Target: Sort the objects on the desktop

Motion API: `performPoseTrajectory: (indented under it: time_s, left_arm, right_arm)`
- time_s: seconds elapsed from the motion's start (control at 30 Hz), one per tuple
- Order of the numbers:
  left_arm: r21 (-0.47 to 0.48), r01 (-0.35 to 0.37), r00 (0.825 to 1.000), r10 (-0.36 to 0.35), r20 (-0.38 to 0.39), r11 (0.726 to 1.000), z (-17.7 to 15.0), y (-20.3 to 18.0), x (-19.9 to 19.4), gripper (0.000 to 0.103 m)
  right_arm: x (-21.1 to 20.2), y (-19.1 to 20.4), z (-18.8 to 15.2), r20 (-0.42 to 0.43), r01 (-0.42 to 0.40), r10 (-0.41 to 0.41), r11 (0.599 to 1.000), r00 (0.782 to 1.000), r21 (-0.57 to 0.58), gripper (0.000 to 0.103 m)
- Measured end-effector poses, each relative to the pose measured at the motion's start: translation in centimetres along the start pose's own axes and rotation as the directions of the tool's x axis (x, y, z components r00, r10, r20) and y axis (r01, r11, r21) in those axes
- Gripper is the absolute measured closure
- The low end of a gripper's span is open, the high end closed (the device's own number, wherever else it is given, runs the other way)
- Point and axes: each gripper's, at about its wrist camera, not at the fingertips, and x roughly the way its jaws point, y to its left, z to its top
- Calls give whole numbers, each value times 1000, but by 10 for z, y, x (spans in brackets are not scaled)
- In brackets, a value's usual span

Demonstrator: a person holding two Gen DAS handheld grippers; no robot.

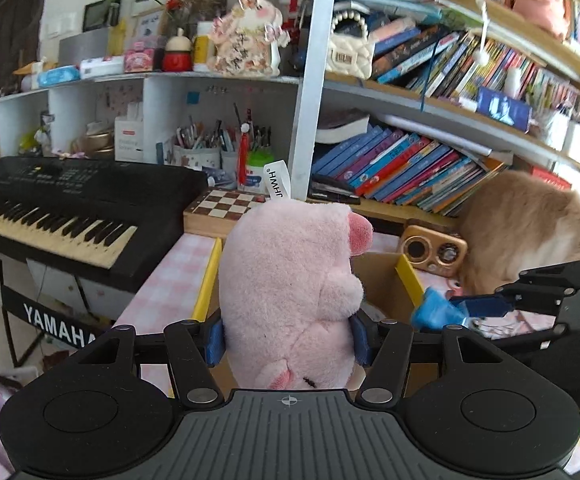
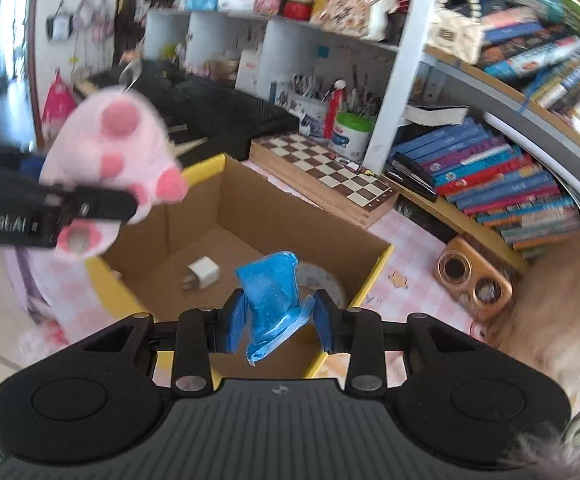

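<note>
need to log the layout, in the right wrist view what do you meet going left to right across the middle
pink plush pig in the left gripper → white charger in the cardboard box → blue packet in the right gripper → chessboard → gold speaker

box [image 2: 250, 216] open-topped, mostly bare | charger [image 2: 204, 272] on floor | chessboard [image 2: 321, 172] flanks far wall

Left gripper [image 1: 290, 340] fingers clamped wide; right gripper [image 2: 278, 320] fingers pinched nearly together, both tilted downward
</note>
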Motion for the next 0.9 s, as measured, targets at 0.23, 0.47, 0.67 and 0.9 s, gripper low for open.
performPoseTrajectory:
  time_s: [0.23, 0.47, 0.67, 0.9]
  left_arm:
    - [59, 3, 980, 9, -198, 998, 13, -5, 81, 45]
    - [88, -19, 942, 48, -332, 996, 5, -5, 130, 45]
    - [131, -20, 904, 74, -422, 991, -5, -10, 153, 45]
    - [153, -18, 885, 87, -457, 988, -5, -13, 161, 41]
  right_arm:
    - [61, 3, 10, -124, -97, 75, 977, 989, -188, 69]
    - [99, 14, 12, -267, -223, 134, 915, 954, -336, 69]
    - [120, 17, 10, -368, -308, 167, 879, 915, -365, 69]
    - [135, 16, 3, -441, -339, 168, 875, 882, -345, 69]
